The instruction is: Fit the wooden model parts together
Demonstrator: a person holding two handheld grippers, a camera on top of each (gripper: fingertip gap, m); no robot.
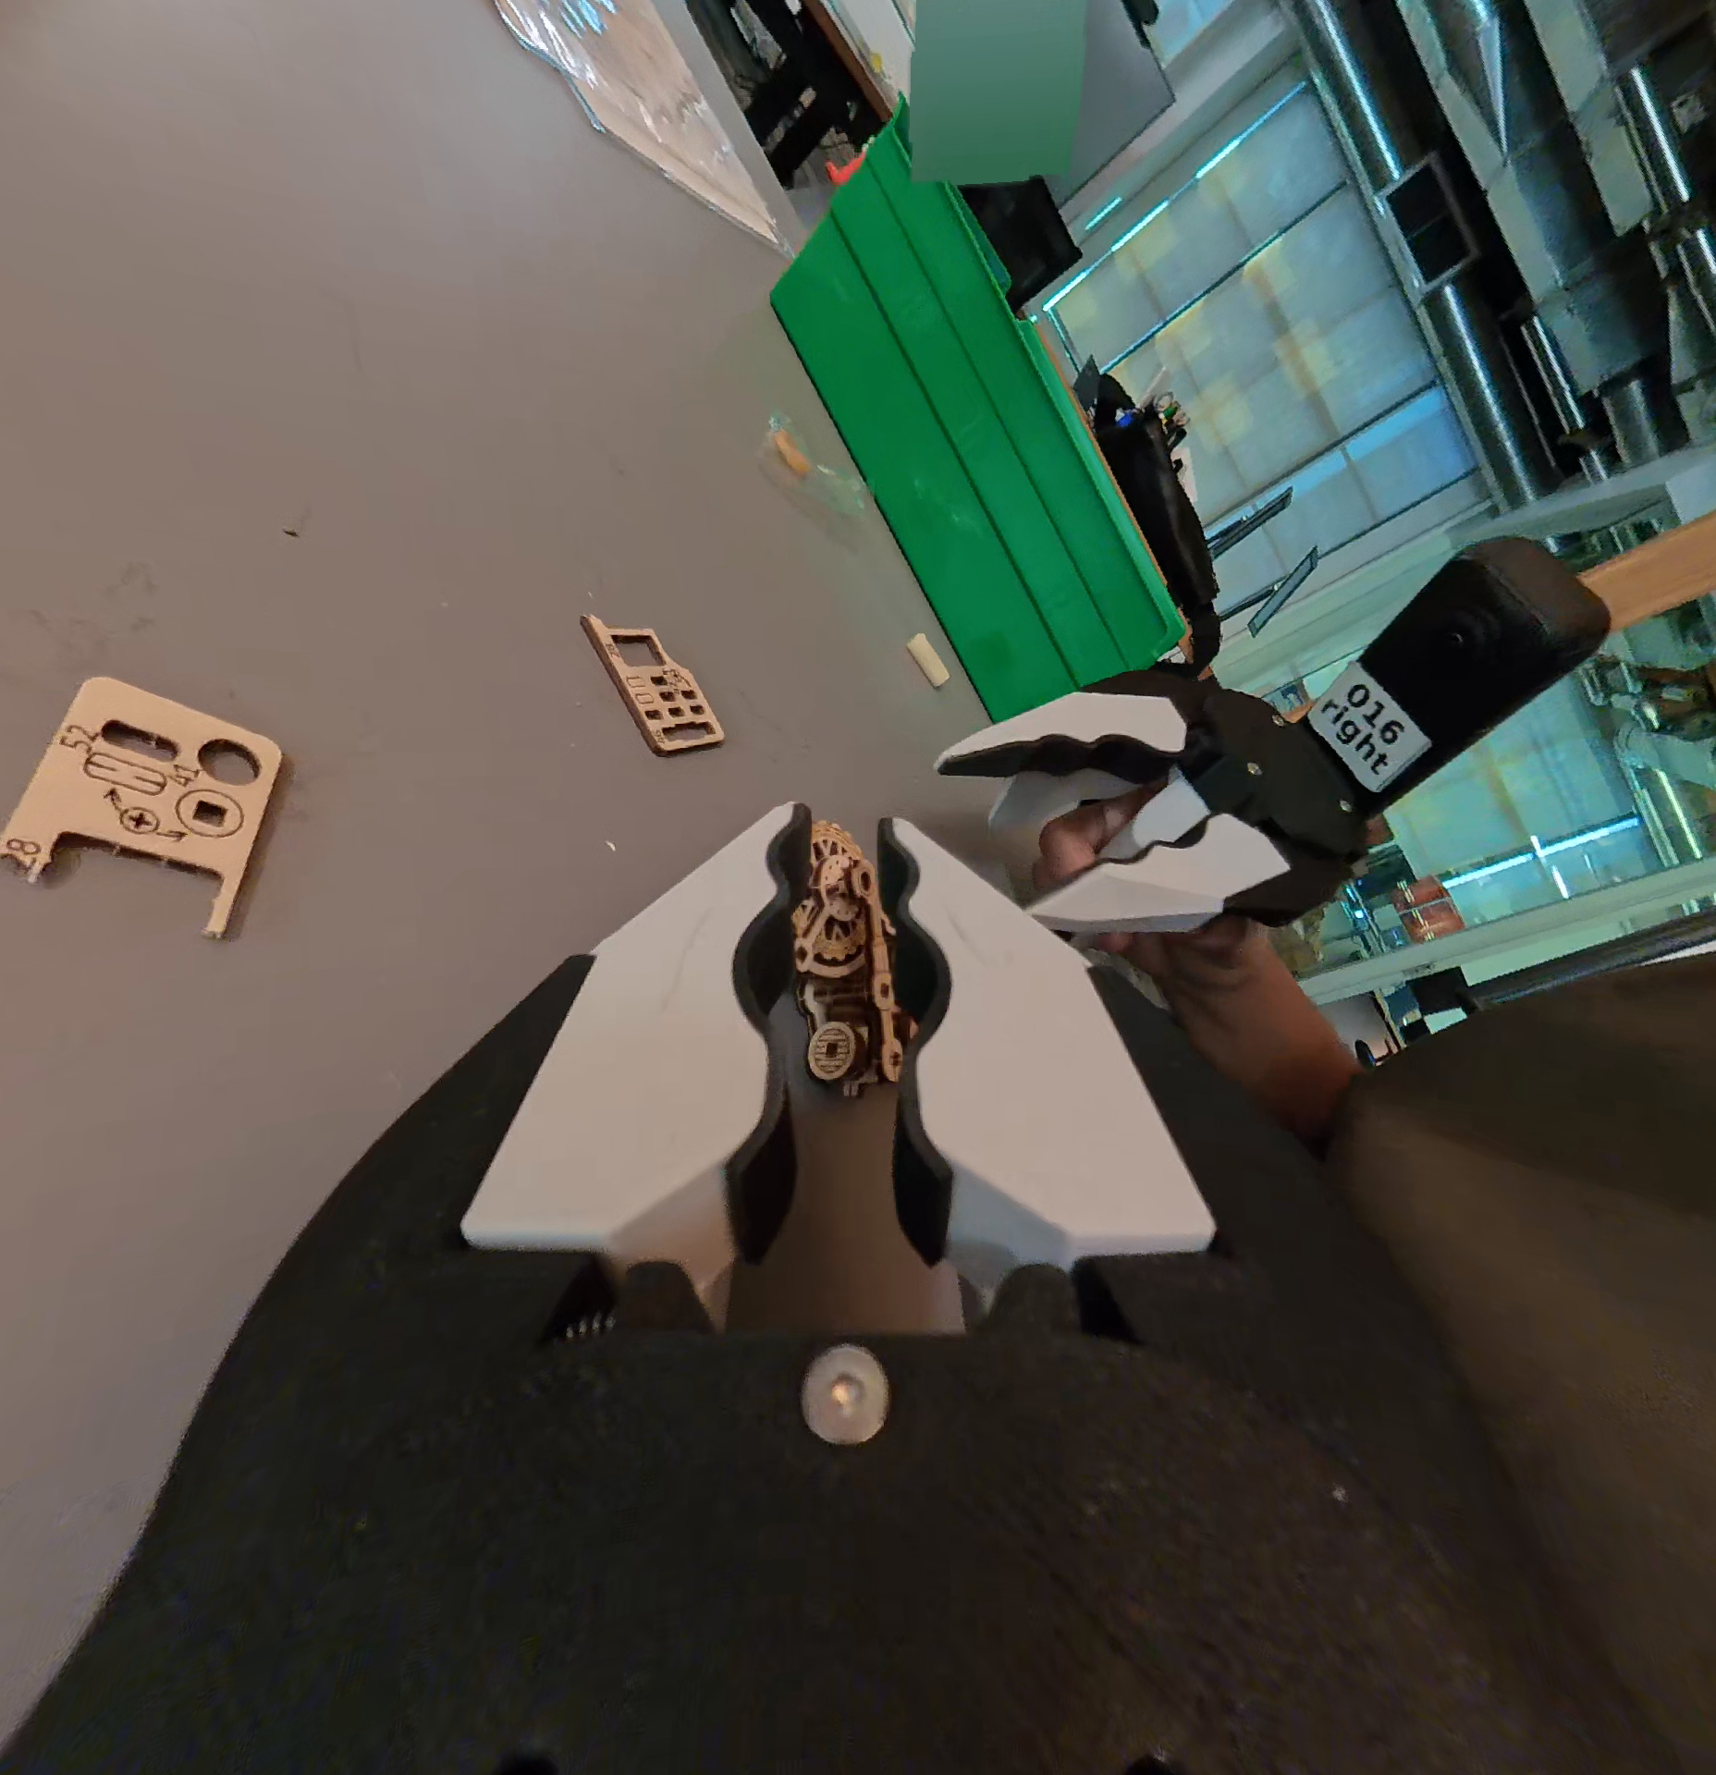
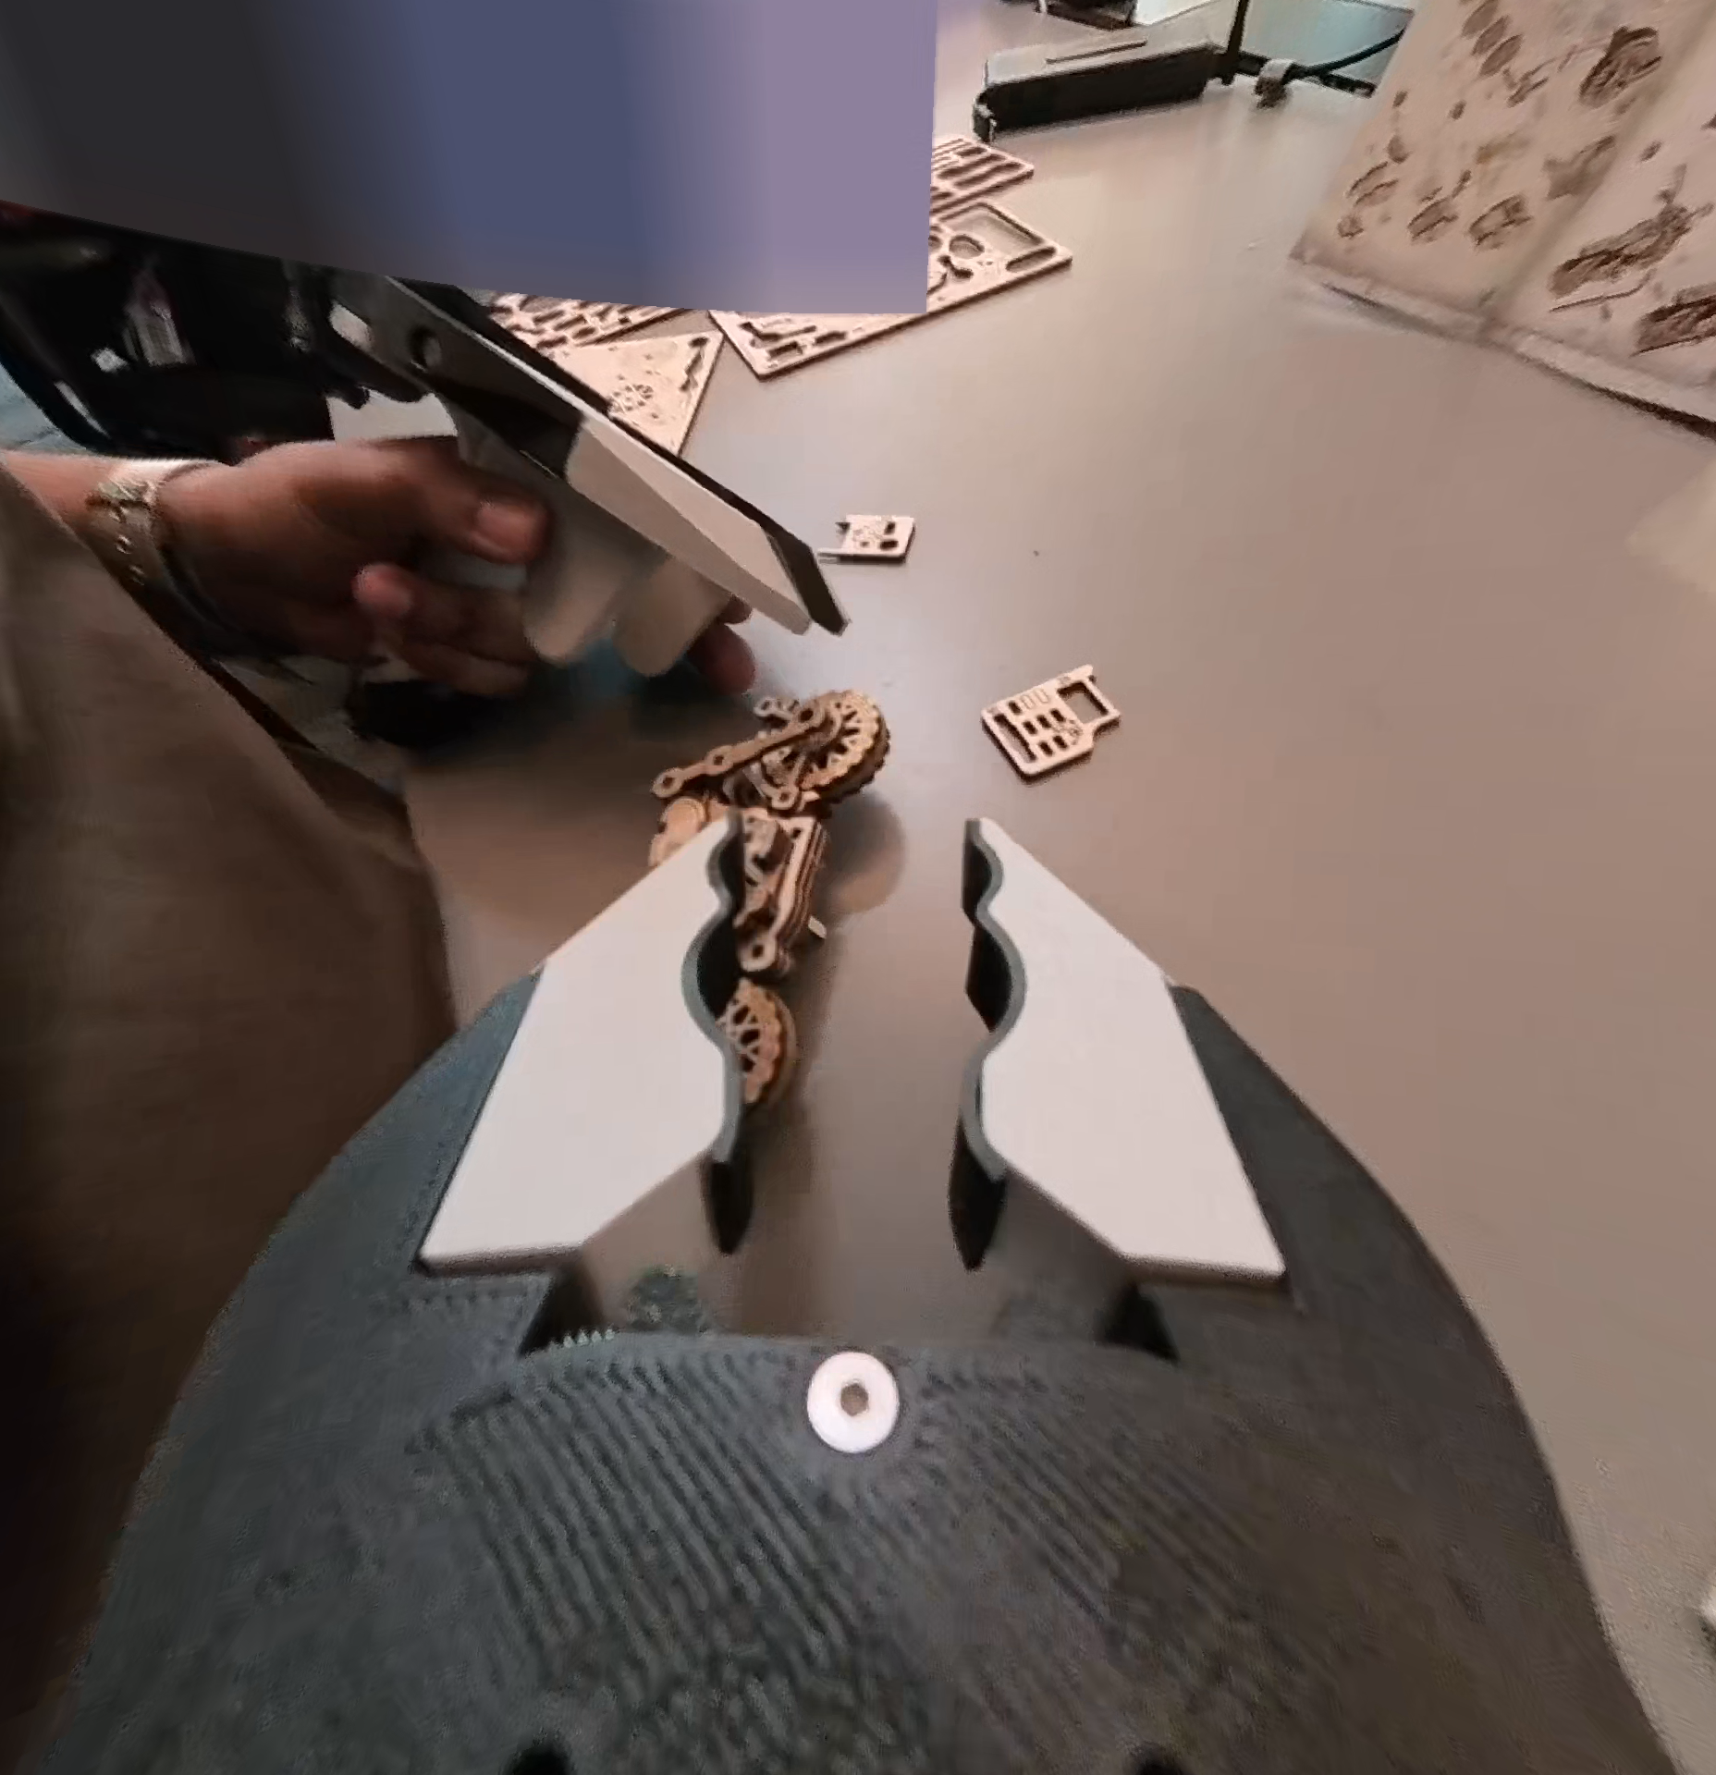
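The left gripper (image 1: 838,828) has its jaws drawn close together, with the wooden model (image 1: 843,951) standing between the dark inner pads. From the left wrist view the pads flank the model closely on both sides, but a thin gap shows at the tips, and whether they actually clamp it cannot be told. In the right wrist view the model (image 2: 787,759) lies on the grey table (image 2: 1315,768), and the left gripper (image 2: 816,595) hovers above its far end, apart from it, held by a hand (image 2: 403,567).

The right gripper (image 2: 849,845) has its jaws wide apart and holds nothing. Its left finger (image 2: 633,1018) sits just beside the near part of the model, possibly touching; the right finger stands well clear. In the left wrist view the same gripper (image 1: 989,845) appears at right, jaws spread.

A small cut-out wooden piece (image 2: 1051,720) lies right of the model. A larger wooden offcut (image 1: 143,797) lies at left. Wooden part sheets (image 2: 989,250) lie far across the table, with a printed sheet (image 2: 1555,192) at far right. A green bin (image 1: 950,413) stands at the table's far edge.
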